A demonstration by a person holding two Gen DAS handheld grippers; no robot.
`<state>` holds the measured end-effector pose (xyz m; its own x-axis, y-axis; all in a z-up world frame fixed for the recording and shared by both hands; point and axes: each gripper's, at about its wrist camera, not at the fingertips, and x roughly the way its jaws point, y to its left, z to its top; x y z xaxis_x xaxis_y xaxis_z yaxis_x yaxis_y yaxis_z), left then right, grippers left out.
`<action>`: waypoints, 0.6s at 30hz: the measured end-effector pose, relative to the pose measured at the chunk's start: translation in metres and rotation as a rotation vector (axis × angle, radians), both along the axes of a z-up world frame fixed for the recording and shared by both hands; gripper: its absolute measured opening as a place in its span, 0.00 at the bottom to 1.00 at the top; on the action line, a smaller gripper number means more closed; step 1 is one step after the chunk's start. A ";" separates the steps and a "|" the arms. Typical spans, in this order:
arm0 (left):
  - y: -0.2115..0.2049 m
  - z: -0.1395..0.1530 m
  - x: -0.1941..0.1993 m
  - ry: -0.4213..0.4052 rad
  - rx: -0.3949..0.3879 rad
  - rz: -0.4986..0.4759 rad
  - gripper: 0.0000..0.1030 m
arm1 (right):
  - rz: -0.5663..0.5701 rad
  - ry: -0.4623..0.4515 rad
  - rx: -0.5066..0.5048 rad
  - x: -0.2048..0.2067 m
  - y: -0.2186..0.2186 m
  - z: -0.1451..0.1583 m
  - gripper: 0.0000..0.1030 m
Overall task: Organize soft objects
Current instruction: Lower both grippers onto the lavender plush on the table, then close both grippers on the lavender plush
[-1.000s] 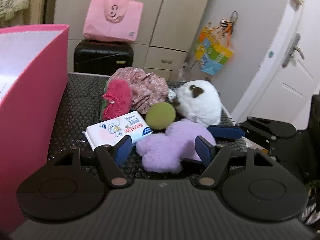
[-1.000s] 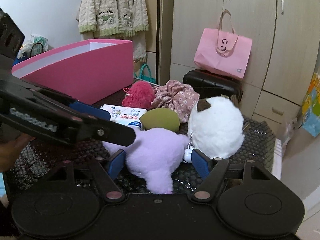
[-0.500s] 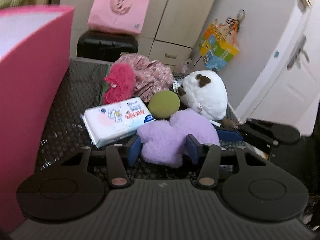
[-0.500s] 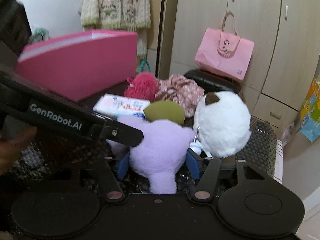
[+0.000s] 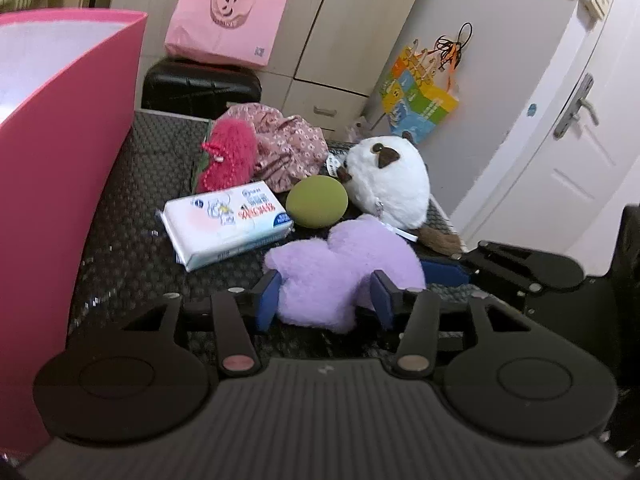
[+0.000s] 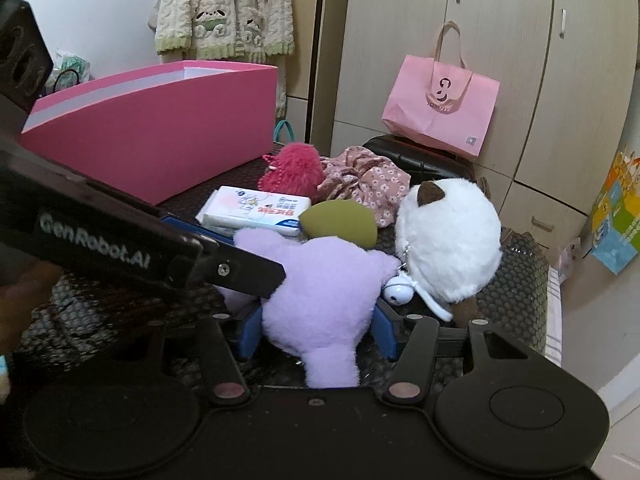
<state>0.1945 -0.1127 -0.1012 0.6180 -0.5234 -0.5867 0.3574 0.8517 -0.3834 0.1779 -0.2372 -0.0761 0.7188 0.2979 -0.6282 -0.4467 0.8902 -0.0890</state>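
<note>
A purple plush toy (image 5: pixel 340 272) lies on the black mat (image 5: pixel 132 240). My left gripper (image 5: pixel 324 300) is shut on its near lobe. My right gripper (image 6: pixel 316 330) is shut on the same purple plush (image 6: pixel 320 296) from the other side. Behind it sit a white round plush (image 5: pixel 390 184), an olive green ball (image 5: pixel 317 201), a white tissue pack (image 5: pixel 224 226), a fuzzy red toy (image 5: pixel 230 156) and a floral cloth (image 5: pixel 288 148). The pink box (image 5: pixel 52 184) stands at the left. It also shows in the right wrist view (image 6: pixel 152 136).
A black suitcase (image 5: pixel 200 88) with a pink paper bag (image 5: pixel 226 22) stands behind the mat. A door (image 5: pixel 568 120) and a colourful hanging bag (image 5: pixel 420 96) are at the right. Wardrobe doors (image 6: pixel 500 60) rise behind.
Both grippers have closed from open onto the purple plush. The left gripper has pushed forward around it.
</note>
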 end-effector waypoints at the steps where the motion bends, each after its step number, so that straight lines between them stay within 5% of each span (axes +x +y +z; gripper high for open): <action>1: 0.002 0.000 -0.002 0.007 -0.007 -0.002 0.47 | -0.002 0.002 0.005 -0.003 0.001 0.000 0.59; 18: 0.005 0.012 -0.052 -0.002 0.073 -0.024 0.48 | -0.034 0.047 0.062 -0.049 0.008 0.004 0.61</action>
